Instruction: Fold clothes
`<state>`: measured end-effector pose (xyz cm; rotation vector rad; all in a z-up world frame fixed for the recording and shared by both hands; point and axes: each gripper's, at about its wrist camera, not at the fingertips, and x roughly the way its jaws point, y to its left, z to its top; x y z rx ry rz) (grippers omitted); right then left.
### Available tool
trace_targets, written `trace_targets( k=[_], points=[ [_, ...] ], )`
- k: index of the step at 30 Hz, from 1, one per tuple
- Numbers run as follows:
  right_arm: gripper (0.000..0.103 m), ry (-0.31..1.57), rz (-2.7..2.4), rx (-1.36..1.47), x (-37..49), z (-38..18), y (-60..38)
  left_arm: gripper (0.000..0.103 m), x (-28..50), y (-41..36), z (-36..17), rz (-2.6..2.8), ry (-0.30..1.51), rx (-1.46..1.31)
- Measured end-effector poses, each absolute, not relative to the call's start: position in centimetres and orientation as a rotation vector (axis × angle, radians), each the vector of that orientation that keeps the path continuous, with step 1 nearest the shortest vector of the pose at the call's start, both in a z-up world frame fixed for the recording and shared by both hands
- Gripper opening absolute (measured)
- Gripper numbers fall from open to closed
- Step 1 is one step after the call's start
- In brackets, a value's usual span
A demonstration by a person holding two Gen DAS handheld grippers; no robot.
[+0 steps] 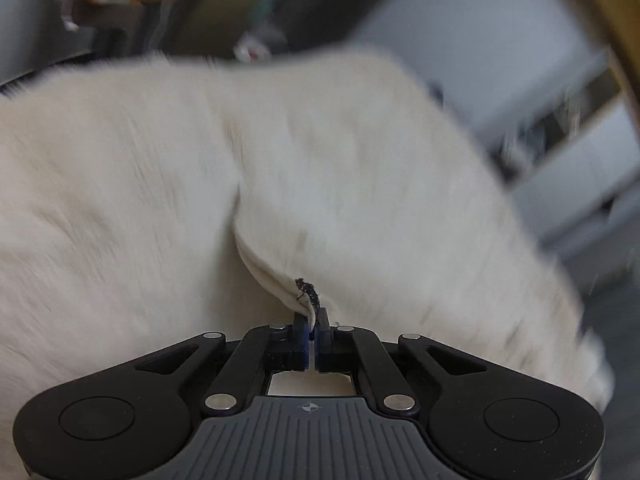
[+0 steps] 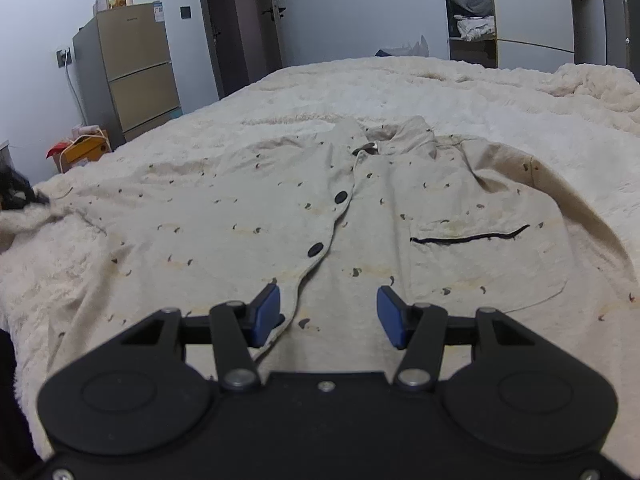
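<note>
A cream shirt (image 2: 248, 216) with small dark marks, dark buttons (image 2: 341, 197) and a dark-trimmed chest pocket (image 2: 472, 236) lies spread face up on a fluffy cream blanket (image 2: 400, 80). My right gripper (image 2: 328, 296) hovers open just above the shirt's lower front, with nothing between its blue pads (image 2: 267, 312). In the blurred left wrist view, my left gripper (image 1: 311, 330) is shut on a cream cloth edge with dark stitching (image 1: 310, 294); the cloth (image 1: 360, 200) rises away from the jaws in a fold. A dark shape (image 2: 16, 194) sits at the shirt's far left sleeve end.
The blanket covers a wide bed. Beyond it stand a tan fridge (image 2: 132, 68) with jars on top, a dark door (image 2: 240, 20) and an open wardrobe (image 2: 472, 12) holding clothes. An orange box (image 2: 84, 150) sits on the floor at the left.
</note>
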<state>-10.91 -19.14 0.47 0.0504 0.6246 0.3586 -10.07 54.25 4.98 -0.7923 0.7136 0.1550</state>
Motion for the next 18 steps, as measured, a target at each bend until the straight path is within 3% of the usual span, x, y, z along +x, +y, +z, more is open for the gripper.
trace_targets(
  k=[9, 10, 12, 18],
  points=[
    [0.053, 0.597, 0.348, 0.063, -11.6, 1.2, -20.2, 0.008, -10.3, 50.0, 2.4, 0.424, 1.003, -0.492],
    [0.053, 0.597, 0.342, 0.066, -11.7, 1.3, -20.5, 0.011, -10.3, 49.5, 2.6, 0.437, 1.002, -0.460],
    [0.053, 0.597, 0.330, 0.071, -11.9, 1.5, -20.9, 0.027, -10.5, 47.0, 5.0, 0.466, 0.959, -0.355],
    [0.056, 0.592, 0.239, 0.103, -12.0, 2.0, -23.2, 0.049, -9.4, 37.5, 10.0, 0.280, 0.824, -0.246]
  ],
)
